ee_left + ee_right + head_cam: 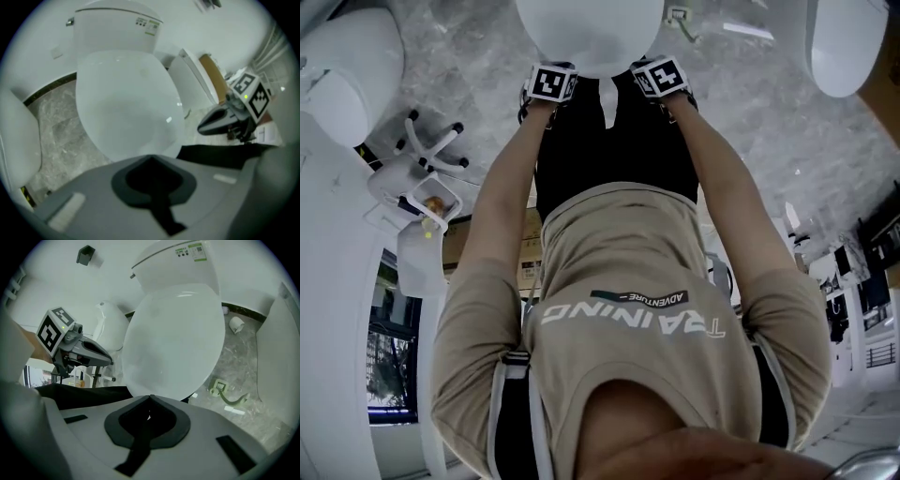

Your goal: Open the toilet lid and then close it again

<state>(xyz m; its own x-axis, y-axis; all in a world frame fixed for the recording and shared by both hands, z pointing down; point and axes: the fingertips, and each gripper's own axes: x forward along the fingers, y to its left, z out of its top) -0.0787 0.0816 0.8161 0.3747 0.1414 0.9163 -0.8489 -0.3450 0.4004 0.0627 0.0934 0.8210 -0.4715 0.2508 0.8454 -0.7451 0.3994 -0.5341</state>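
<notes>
Left gripper (151,158): jaws shut, tips meeting, nothing between them. Right gripper (150,396): jaws likewise drawn together, with nothing held. In the head view the two grippers sit side by side, close together, and point steeply down at the front of the toilet.

Toilet lid (173,341): white, oval, its front rim directly beyond the tips of both my grippers. I cannot tell from either gripper view whether the tips touch the rim. The lid lies over the bowl; I cannot tell whether it is fully seated.

Tank (176,266): directly behind the lid, with a small green-and-white label (190,251) on its top.

Floor (239,357): grey marble. A toilet paper roll (236,324) lies to the right of the toilet, and a green object (219,387) lies nearer to my right gripper.

Another white toilet (190,82) stands just beside this one, on the right in the left gripper view.
</notes>
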